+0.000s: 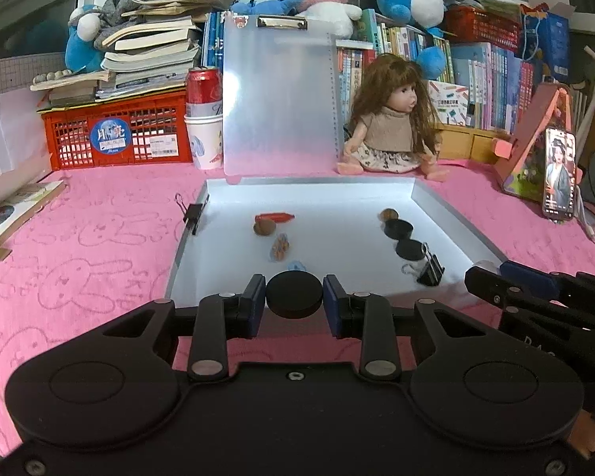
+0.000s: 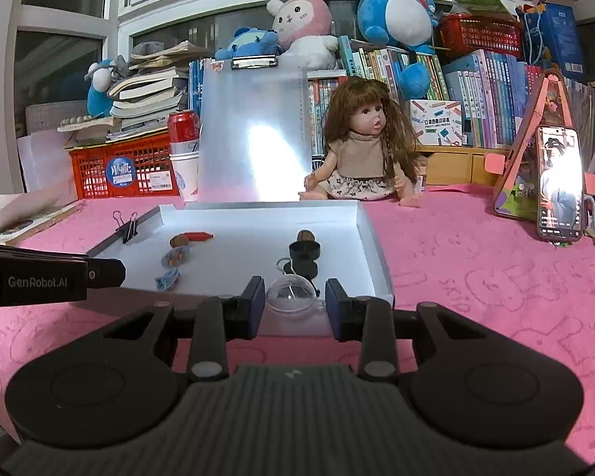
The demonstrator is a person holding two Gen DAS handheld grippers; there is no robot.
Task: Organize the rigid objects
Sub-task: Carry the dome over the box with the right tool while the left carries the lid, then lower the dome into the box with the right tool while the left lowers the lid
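Pinching a black disc (image 1: pixel 294 292) between the blue pads of the left claw (image 1: pixel 294 297), at the near edge of the white tray (image 1: pixel 448 202). Looking stiff and light, probably smooth at the rim, so gripping across the full width as now. Pinching a clear plastic ball (image 2: pixel 290 291) in the right claw (image 2: pixel 295 297), also at the tray's near rim; likely thin-walled and slippery, so pressing gently across the widest part. Lying inside the tray: two more black discs (image 1: pixel 397 228), two walnuts (image 1: pixel 264 227), a red crayon-like stick (image 1: pixel 277 216), and a binder clip (image 1: pixel 430 267) beside the nearer disc. Resting on a pink-clothed worktop (image 1: pixel 91 238), with a doll (image 1: pixel 392 119) sitting just behind the tray.
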